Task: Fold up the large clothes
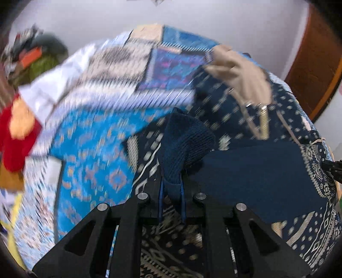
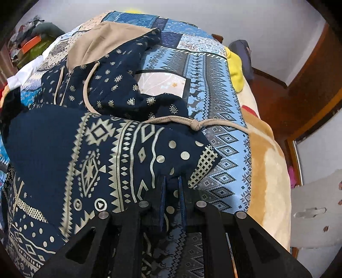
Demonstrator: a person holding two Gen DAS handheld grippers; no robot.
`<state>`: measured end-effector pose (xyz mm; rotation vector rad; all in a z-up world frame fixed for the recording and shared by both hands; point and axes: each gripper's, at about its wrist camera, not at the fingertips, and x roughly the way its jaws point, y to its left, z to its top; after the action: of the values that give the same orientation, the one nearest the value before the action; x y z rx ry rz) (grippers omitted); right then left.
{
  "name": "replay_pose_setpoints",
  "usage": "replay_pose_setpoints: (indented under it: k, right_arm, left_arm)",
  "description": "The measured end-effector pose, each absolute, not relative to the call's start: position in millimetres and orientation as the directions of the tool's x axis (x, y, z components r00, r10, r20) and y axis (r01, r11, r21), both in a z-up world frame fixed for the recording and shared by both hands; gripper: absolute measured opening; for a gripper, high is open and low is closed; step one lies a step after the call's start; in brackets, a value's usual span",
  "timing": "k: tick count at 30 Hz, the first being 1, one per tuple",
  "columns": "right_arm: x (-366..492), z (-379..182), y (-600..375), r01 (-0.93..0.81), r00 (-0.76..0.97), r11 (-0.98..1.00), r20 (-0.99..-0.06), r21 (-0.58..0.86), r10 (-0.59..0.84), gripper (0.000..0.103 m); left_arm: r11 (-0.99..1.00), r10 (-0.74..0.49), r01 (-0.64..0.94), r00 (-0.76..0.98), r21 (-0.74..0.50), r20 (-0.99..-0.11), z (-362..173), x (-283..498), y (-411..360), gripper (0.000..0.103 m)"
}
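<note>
A navy hoodie [image 2: 64, 149] printed with pale geometric bands lies spread across a bed covered by a blue patterned quilt [image 2: 215, 102], its tan-lined hood [image 2: 102, 40] toward the far end and a tan drawstring [image 2: 196, 125] trailing over the cloth. The right gripper [image 2: 172, 188], pointing steeply down, is clamped on a printed edge of the garment – the fabric pinched between its blue-padded fingers [image 2: 162, 192]. In the left wrist view, blurred over much of the picture, the left gripper [image 1: 172, 188] is closed on the ribbed navy cuff [image 1: 183, 141] of the hoodie, which stands up from between its fingers. Beyond it the hood's tan lining [image 1: 239, 72] and the dotted navy cloth lie on the quilt. A tan blanket [image 2: 269, 171] hangs along the bed's near right edge, beside a brown wooden door [image 2: 310, 89] – and a heap of mixed clothes [image 2: 30, 42] sits at the far left against the white wall [image 2: 245, 19]
</note>
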<state>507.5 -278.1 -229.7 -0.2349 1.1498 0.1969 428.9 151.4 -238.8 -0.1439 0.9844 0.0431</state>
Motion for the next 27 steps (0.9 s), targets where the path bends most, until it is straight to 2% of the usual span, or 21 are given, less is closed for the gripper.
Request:
replay_pose_setpoints:
  k: [4,5,7,11,12,14,15,16,18,21,22,27]
  right_arm:
    - [507,-229,-280,-0.265,0.397,0.961,-0.917,-0.079,0.034,0.008]
    - [506,-229,-279,-0.267,0.402,0.960,-0.915,-0.088,0.027,0.008]
    - [502,-229,-278,-0.267,0.406,0.958,-0.914,-0.106,0.012,0.008]
    - [499,-228,-278,-0.269,0.403,0.955,-0.915,-0.128,-0.009,0.008]
    - [498,-228,-278,-0.270,0.402,0.954,-0.916,-0.129,-0.011,0.008]
    - [493,-227,-280,-0.269,0.405,0.952,-0.914,-0.143,-0.023,0.008]
    - [490,-227,-281,-0.267,0.411,0.950,-0.911,-0.162,-0.039,0.019]
    - [486,-225,-284,-0.257,0.428,0.946,-0.901,-0.197,-0.071,0.049]
    - [479,-224,-294,-0.200,0.484,0.929,-0.856,-0.311,-0.182,0.091]
    - [474,-229,-317,-0.195,0.430,0.955,-0.894,-0.224,-0.122,0.091]
    - [471,-227,-328,-0.180,0.410,0.969,-0.909,-0.167,-0.080,0.091]
    - [463,-207,-347,-0.148,0.430,0.985,-0.903,-0.088,-0.016,0.091]
  left_arm:
    - [0.974,-0.104,-0.123,0.497,-0.189,-0.861,-272,414,170,0.018]
    - [0.975,-0.098,-0.130,0.484,-0.182,-0.869,-278,411,171,0.018]
    - [0.976,-0.094,-0.134,0.451,-0.171,-0.888,-292,407,171,0.025]
    - [0.981,-0.078,-0.125,0.454,-0.150,-0.888,-296,399,168,0.029]
    - [0.984,-0.064,-0.121,0.451,-0.132,-0.890,-295,399,166,0.031]
    - [0.990,-0.016,-0.121,0.439,-0.077,-0.898,-296,398,163,0.047]
    - [0.991,0.025,-0.128,0.428,-0.033,-0.903,-299,398,163,0.062]
    - [0.991,0.047,-0.133,0.419,-0.011,-0.907,-302,398,164,0.067]
    - [0.988,0.017,-0.147,0.410,-0.047,-0.912,-304,397,170,0.067]
    - [0.985,0.009,-0.162,0.406,-0.062,-0.914,-298,392,175,0.067]
    - [0.987,0.025,-0.156,0.408,-0.043,-0.913,-293,389,174,0.067]
    - [0.988,0.112,-0.140,0.418,0.058,-0.902,-264,378,172,0.068]
